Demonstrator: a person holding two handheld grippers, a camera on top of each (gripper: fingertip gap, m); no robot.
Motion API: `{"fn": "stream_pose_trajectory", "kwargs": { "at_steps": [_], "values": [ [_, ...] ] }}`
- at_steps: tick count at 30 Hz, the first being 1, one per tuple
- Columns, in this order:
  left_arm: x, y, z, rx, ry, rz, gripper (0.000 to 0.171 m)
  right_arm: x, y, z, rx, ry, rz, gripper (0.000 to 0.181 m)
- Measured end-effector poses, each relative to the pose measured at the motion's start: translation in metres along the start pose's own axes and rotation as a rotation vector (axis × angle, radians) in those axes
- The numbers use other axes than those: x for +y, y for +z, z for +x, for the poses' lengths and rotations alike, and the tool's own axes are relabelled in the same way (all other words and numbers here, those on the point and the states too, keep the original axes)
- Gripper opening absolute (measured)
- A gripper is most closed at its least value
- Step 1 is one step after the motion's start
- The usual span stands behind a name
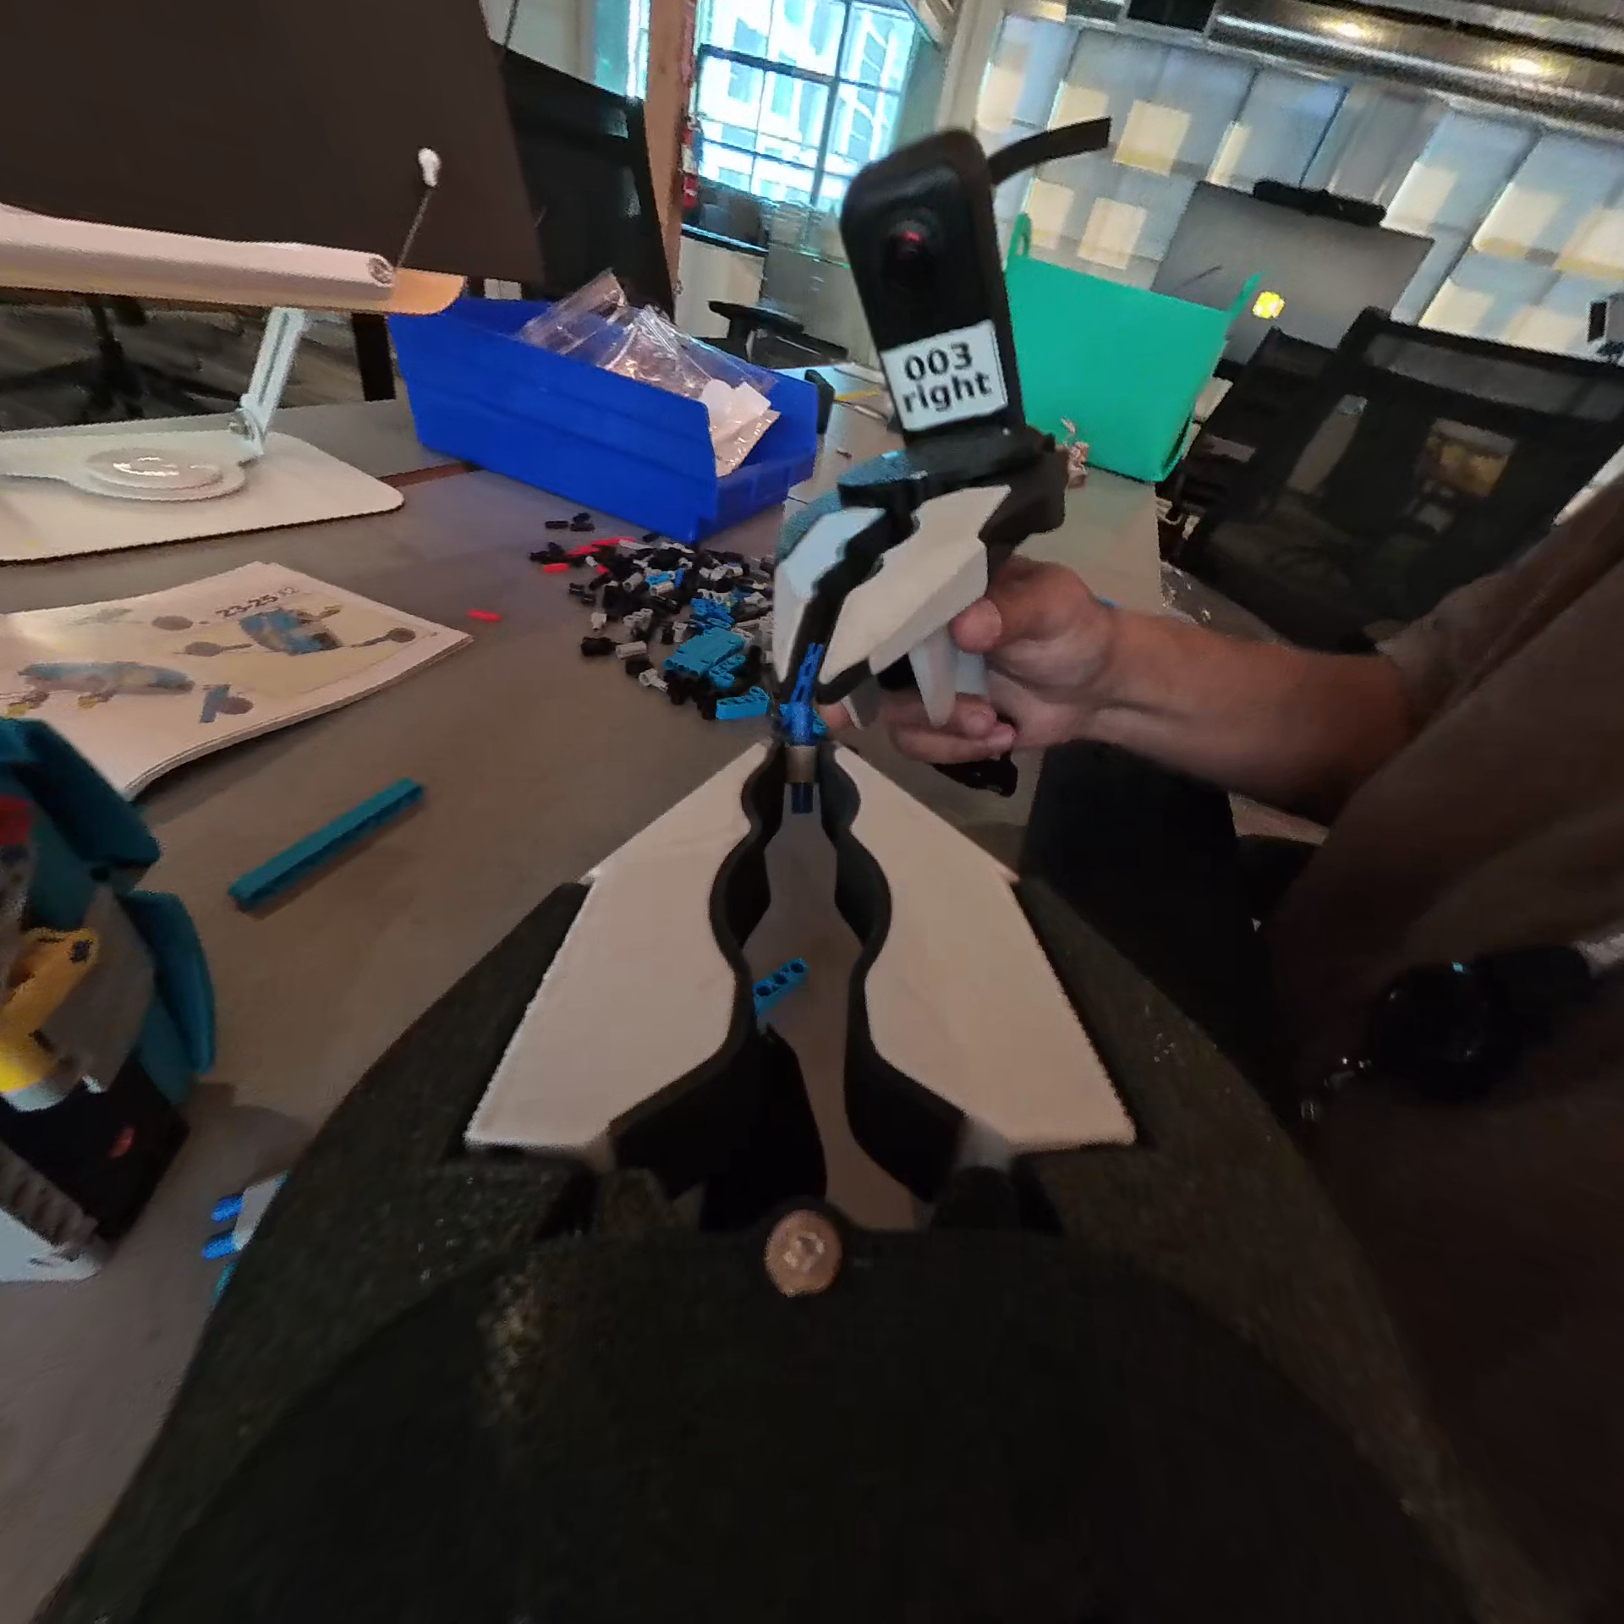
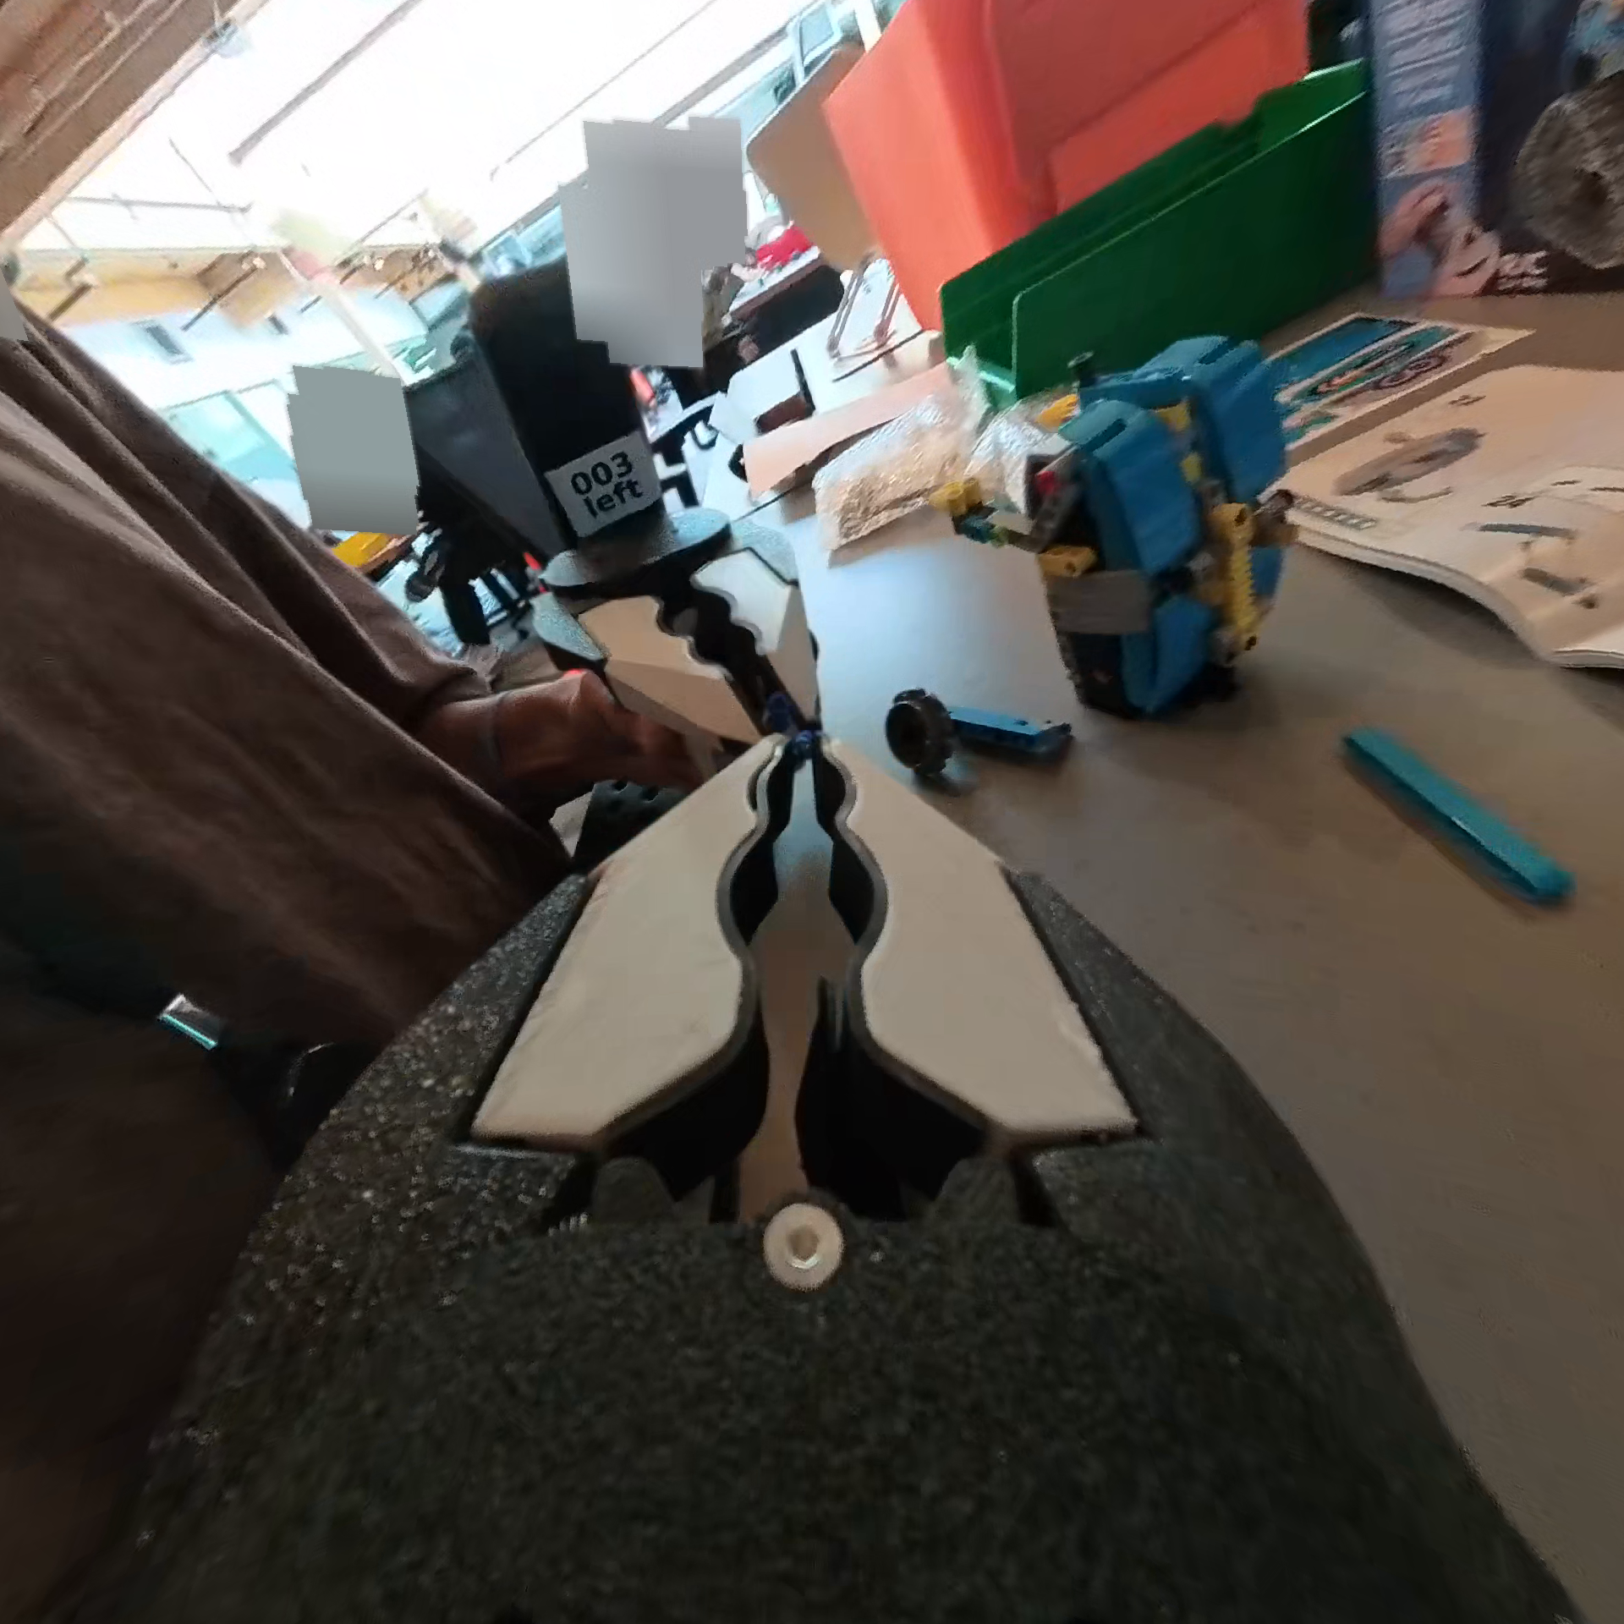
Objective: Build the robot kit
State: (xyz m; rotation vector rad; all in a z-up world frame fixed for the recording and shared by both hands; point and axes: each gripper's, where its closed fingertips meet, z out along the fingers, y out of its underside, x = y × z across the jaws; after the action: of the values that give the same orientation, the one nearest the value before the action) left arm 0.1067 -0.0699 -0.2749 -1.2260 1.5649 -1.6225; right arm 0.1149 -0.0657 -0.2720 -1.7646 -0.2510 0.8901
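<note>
The left gripper [image 1: 798, 763] is nearly closed, its tips pinching a small grey bush [image 1: 800, 763] that sits on a blue pin [image 1: 805, 714]. A short blue end of the pin shows on the near side of the bush, between the fingers. The rest of the pin runs up and away from the left gripper, so its long axis lies roughly along that gripper's fingers.

The right gripper [image 1: 813, 694] comes in from the far right, tilted downward, held in a hand [image 1: 1011, 677]. Its tips are also nearly closed, on the far end of the same pin. In the right wrist view the pin [image 2: 795, 747] sits right at the tips of the right gripper [image 2: 798, 751], with the left gripper [image 2: 778, 703] touching it from the far left. The two grippers meet tip to tip, both above the table [image 1: 527, 791], near its edge.

Behind them lies a pile of small parts [image 1: 659, 606], with a blue bin [image 1: 580, 413] farther back. A booklet [image 1: 202, 650] lies to the left and a teal beam [image 1: 327, 842] nearer. A partly built blue model [image 2: 1160, 527] stands well apart from the grippers, with a black wheel piece [image 2: 923, 729] between.
</note>
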Motion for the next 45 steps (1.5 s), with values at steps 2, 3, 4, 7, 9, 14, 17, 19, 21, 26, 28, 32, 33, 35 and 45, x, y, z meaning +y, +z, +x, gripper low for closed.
{"fn": "stream_pose_trajectory", "kwargs": {
  "at_steps": [2, 3, 4, 7, 9, 14, 17, 19, 21, 26, 28, 32, 33, 35, 45],
  "values": [
    [0.003, 0.001, 0.002, 0.004, 0.017, -0.012, 0.007, 0.004, 0.004, -0.002, -0.009, -0.021, -0.053, 0.003],
    [0.005, 0.001, 0.002, 0.003, 0.016, -0.016, 0.006, 0.005, 0.005, -0.002, -0.001, -0.035, -0.076, 0.003],
    [0.005, 0.001, 0.002, 0.006, 0.009, -0.016, 0.006, 0.006, 0.004, -0.002, -0.004, -0.041, -0.100, 0.004],
    [0.006, 0.001, 0.001, 0.010, -0.007, -0.011, 0.006, 0.008, 0.004, -0.006, -0.022, -0.055, -0.135, 0.004],
    [0.005, 0.001, 0.002, 0.018, -0.011, -0.007, 0.006, 0.011, 0.004, -0.004, -0.014, -0.058, -0.154, 0.004],
    [0.007, 0.001, 0.004, 0.038, -0.014, -0.002, 0.006, 0.013, 0.003, -0.005, -0.027, -0.076, -0.206, 0.004],
    [0.008, 0.001, 0.006, 0.057, -0.011, -0.005, 0.006, 0.016, 0.002, -0.007, -0.064, -0.073, -0.245, 0.004],
    [0.009, 0.002, 0.006, 0.062, -0.014, -0.006, 0.006, 0.017, 0.002, -0.006, -0.082, -0.059, -0.264, 0.004],
    [0.008, 0.002, 0.009, 0.076, -0.016, -0.003, 0.006, 0.020, 0.005, -0.009, -0.132, -0.023, -0.268, 0.004],
    [0.006, 0.000, 0.005, 0.074, -0.050, 0.019, 0.006, 0.019, 0.010, -0.008, -0.200, 0.073, -0.166, 0.004],
    [0.003, 0.000, 0.002, 0.074, -0.083, 0.038, 0.006, 0.015, 0.011, -0.005, -0.163, 0.050, -0.149, 0.004],
    [-0.010, -0.002, -0.007, 0.085, -0.223, 0.122, 0.006, -0.001, 0.010, 0.011, 0.059, -0.131, -0.140, 0.032],
    [-0.014, -0.003, -0.010, 0.092, -0.285, 0.151, 0.006, -0.008, 0.010, 0.012, 0.123, -0.207, -0.111, 0.035],
    [-0.021, -0.004, -0.011, 0.133, -0.415, 0.209, 0.006, -0.020, 0.010, 0.006, 0.243, -0.387, -0.053, 0.038],
    [-0.027, 0.002, -0.005, 0.178, -0.782, 0.311, 0.006, -0.016, 0.011, -0.004, 0.428, -0.619, -0.152, 0.036]
  ]
}}
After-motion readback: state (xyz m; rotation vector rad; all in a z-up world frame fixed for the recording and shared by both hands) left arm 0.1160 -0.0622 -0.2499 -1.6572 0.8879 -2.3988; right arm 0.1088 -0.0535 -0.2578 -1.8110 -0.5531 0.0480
